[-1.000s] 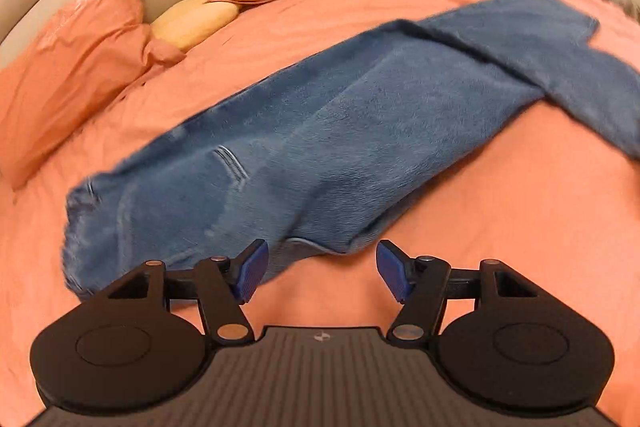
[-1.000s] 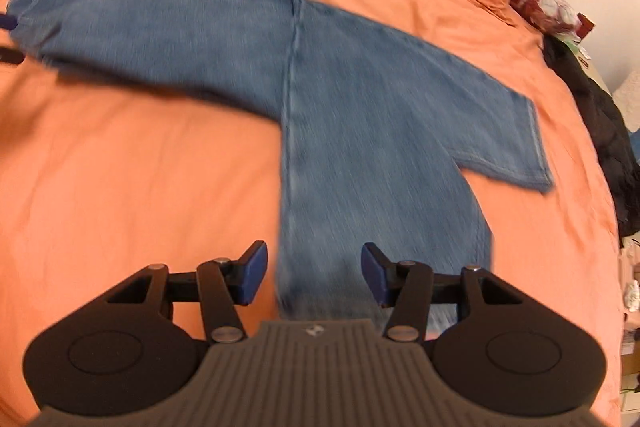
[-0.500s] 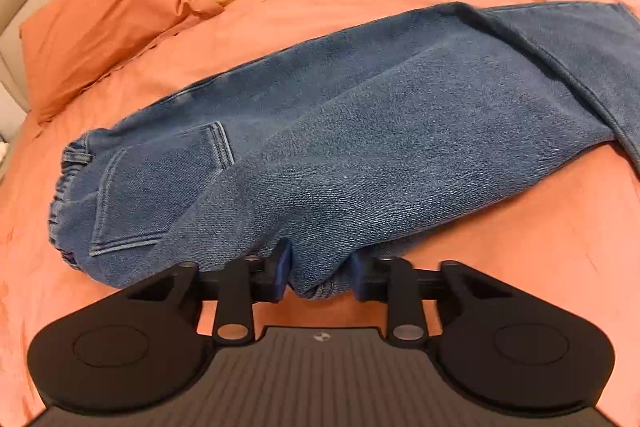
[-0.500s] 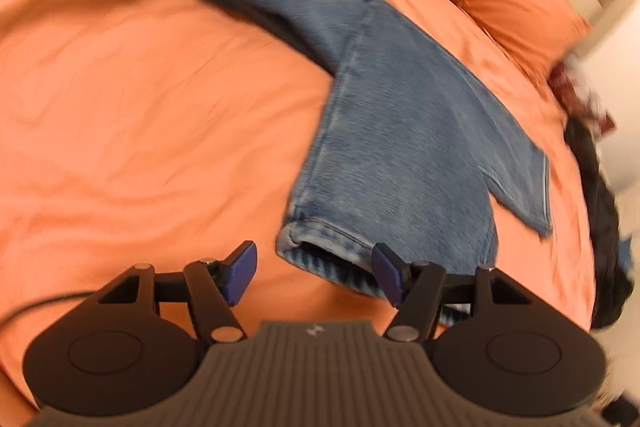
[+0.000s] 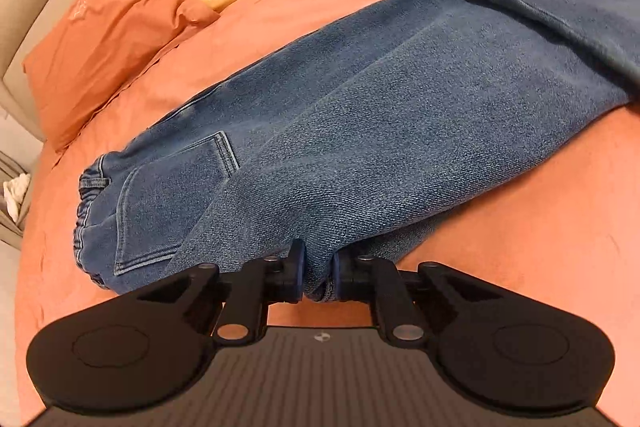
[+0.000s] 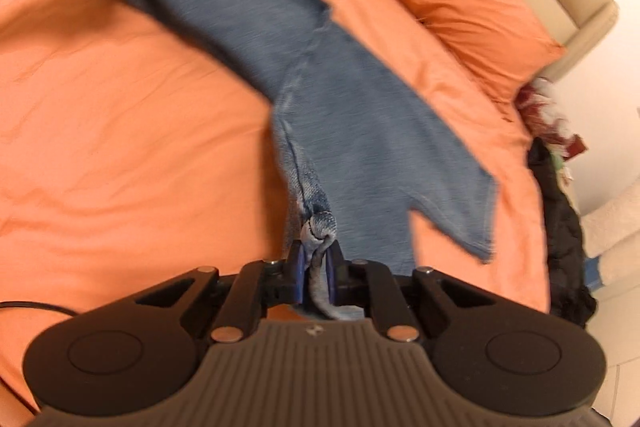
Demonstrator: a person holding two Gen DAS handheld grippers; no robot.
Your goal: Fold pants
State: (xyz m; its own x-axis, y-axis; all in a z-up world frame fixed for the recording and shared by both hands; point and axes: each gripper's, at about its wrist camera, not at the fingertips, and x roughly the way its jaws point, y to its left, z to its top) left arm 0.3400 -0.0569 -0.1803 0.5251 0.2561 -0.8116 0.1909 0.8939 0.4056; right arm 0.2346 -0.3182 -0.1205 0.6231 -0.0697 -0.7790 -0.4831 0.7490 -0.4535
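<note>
Since both tongs were still wide open approx. one second ago, the big change is that each has now closed on denim. The left tongs [image 5: 318,273] pinch a thick fold of the pants [image 5: 360,131] at the near edge, close to the waistband w/ the back pocket [image 5: 176,199]; the jaws have just been closing and the cloth bulges between the pads. The right tongs [image 6: 315,277] have snapped nearly closed on the hem [image 6: 320,227] of one leg, which is bunched up between the blue pads. The pants lie spread across the orange bed [image 6: 120,127], waist toward the left side, legs toward the right, and the second leg [image 6: 448,187] still lies flat beside the gripped one. The right view is blurred, so the cloth is probably being pulled already. For the task this means, in judgement, that the grasp step is finished at both ends, and the next step is to lift and bring one leg over the other, i.e. the first fold.
</note>
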